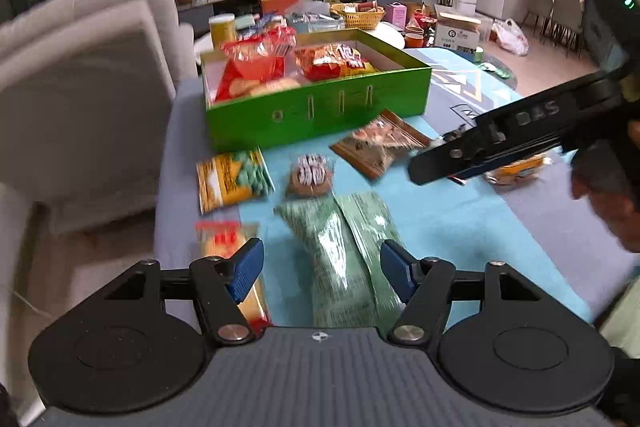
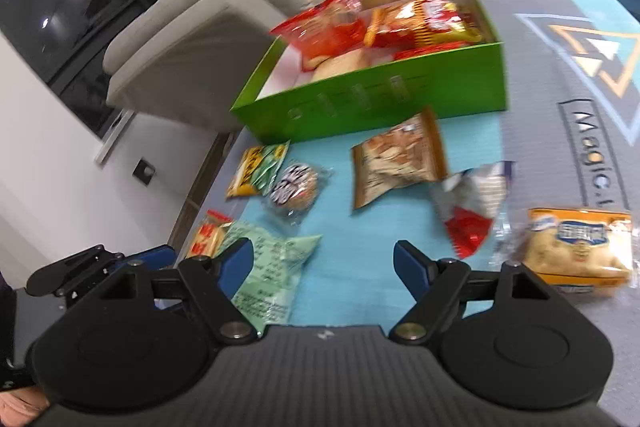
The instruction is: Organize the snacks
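A green box (image 1: pixel 316 107) (image 2: pixel 384 99) holds red and orange snack bags at the table's far side. In front of it lie loose snacks: a brown packet (image 1: pixel 380 143) (image 2: pixel 400 159), a round cookie pack (image 1: pixel 310 173) (image 2: pixel 294 187), a yellow-green packet (image 1: pixel 232 179) (image 2: pixel 258 169), pale green bags (image 1: pixel 344 255) (image 2: pixel 272 267), a red-yellow packet (image 1: pixel 224 239) (image 2: pixel 206 233), a white-red wrapper (image 2: pixel 472 203) and an orange bread pack (image 2: pixel 580 251) (image 1: pixel 516 171). My left gripper (image 1: pixel 322 269) is open over the green bags. My right gripper (image 2: pixel 324 267) is open and empty above the blue mat; it also shows in the left wrist view (image 1: pixel 432 167).
A white sofa (image 1: pixel 80 67) stands left of the table. A cluttered round table (image 1: pixel 360 15) with a yellow basket, cups and boxes lies behind the box. The table edge (image 1: pixel 168 187) runs close on the left.
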Demonstrator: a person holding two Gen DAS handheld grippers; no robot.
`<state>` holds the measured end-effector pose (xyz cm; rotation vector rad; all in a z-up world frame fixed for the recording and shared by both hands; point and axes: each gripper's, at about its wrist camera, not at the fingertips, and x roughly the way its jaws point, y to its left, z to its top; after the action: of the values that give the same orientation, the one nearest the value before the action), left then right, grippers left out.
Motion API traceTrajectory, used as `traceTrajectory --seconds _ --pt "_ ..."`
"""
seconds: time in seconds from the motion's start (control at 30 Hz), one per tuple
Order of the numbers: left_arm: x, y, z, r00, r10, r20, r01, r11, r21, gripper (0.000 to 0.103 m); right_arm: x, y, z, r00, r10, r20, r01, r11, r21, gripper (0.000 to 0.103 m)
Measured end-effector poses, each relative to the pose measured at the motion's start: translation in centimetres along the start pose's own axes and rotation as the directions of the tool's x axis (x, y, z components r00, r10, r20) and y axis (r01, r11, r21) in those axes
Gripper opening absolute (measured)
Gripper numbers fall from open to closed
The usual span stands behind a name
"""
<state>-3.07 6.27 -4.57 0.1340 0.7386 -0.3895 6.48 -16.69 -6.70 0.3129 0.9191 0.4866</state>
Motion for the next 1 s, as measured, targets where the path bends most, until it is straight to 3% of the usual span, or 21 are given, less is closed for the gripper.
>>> traceTrajectory --seconds 0.1,0.27,0.5,0.73,0.87,1.0 --pt "-0.4 0.3 -1.2 0.997 -0.061 -0.039 0.060 0.998 -0.022 0.062 0.8 1.1 0.1 1.000 0.008 -0.021 -0.009 0.999 -0.048 0.096" --pt "-0.1 -0.3 -3.5 0.994 -0.059 -0.095 0.057 0.998 -0.021 0.062 2.5 3.1 1.5 0.997 0.071 -0.042 -0.076 0.987 -0.145 0.096" --pt "2.0 0.7 -3.8 0.986 0.048 -0.160 -0.056 0.997 -0.044 0.061 6.1 4.7 2.8 0.980 0.124 -0.156 -0.150 0.974 -0.167 0.097" --pt "2.1 3.3 -3.3 0.980 0.140 -0.143 -0.163 0.973 -0.162 0.061 4.0 3.6 0.3 0.971 0.068 -0.227 -0.113 0.975 -0.189 0.096" --pt "2.4 3.8 -3.0 0.980 0.141 -0.143 -0.169 0.965 -0.203 0.060 1.9 2.5 -1.0 0.972 0.068 -0.223 -0.107 0.981 -0.165 0.096" --pt "1.5 3.8 -3.0 0.989 0.082 -0.126 -0.108 0.970 -0.219 0.060 1.2 1.9 -0.3 0.986 0.069 -0.153 -0.087 0.989 -0.117 0.096"
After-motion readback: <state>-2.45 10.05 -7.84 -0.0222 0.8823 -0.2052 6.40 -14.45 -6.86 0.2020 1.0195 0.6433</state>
